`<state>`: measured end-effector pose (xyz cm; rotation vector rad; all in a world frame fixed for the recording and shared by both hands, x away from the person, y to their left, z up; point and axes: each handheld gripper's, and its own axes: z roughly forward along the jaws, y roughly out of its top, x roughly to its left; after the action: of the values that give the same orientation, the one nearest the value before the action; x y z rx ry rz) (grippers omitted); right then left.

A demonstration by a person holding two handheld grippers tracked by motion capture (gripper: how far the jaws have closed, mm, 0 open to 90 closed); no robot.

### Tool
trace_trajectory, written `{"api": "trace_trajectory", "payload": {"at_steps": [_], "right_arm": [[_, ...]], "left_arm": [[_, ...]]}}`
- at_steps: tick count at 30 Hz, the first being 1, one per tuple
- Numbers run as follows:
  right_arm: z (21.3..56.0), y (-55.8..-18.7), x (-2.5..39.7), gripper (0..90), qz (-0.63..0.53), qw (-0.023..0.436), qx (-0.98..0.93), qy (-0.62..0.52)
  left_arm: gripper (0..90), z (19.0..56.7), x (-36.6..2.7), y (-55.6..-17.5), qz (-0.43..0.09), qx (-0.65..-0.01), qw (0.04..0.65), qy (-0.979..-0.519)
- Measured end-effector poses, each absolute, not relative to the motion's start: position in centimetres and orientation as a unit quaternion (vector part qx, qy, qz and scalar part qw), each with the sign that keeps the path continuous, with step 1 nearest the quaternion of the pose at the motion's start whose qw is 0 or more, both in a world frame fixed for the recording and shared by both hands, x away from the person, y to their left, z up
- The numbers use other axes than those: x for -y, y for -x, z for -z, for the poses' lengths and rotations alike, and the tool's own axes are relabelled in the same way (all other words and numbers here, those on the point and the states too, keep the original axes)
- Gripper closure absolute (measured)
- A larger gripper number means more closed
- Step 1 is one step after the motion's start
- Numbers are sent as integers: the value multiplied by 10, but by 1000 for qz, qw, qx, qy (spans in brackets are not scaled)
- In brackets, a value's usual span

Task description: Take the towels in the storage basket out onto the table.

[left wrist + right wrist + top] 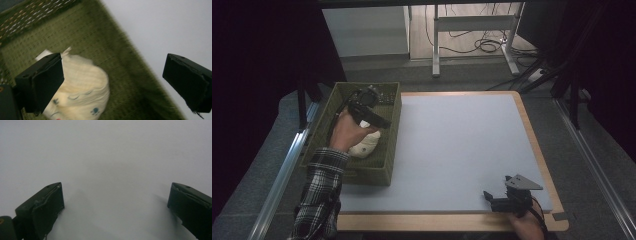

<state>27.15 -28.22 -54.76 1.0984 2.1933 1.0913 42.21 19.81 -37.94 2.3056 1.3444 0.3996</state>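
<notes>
Pale grey tabletop [452,150] with a green woven basket [393,150] at its left edge. Left tool [379,121], jaws wide apart, hangs over a cream plush toy [366,145] in the basket, apparently not touching. Right tool [488,196] rests wide open, holding nothing, near the front right corner.

The left gripper [384,123] is a black assembly with a long, flat-sided body and a bulky dark head at its far end; dark cables loop from that head. In the left gripper view its two jaws are matte black rectangular blocks, each with a small round screw recess near the top edge, and the right-hand block is frayed at its lower corner. The arm behind it wears a sleeve [319,192] in black-and-white plaid, cuff buttoned close. The right gripper [488,197] is black, carries a grey three-cornered plate on top, and trails a dark cable
</notes>
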Motion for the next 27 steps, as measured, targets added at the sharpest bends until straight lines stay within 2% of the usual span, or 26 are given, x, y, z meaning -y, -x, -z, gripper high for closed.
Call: {"api": "trace_trajectory", "payload": {"at_steps": [9,21,27], "right_arm": [[548,-271,282,5,-396,227,-796,-398],[548,-272,282,5,-396,227,-796,-398],[548,-272,282,5,-396,226,-796,-398]], "left_arm": [[43,414,-232,-434,-130,-531,188,-816],[42,457,-249,-449,-109,-562,116,-811],[51,476,-255,-455,-71,-577,84,-809]]}}
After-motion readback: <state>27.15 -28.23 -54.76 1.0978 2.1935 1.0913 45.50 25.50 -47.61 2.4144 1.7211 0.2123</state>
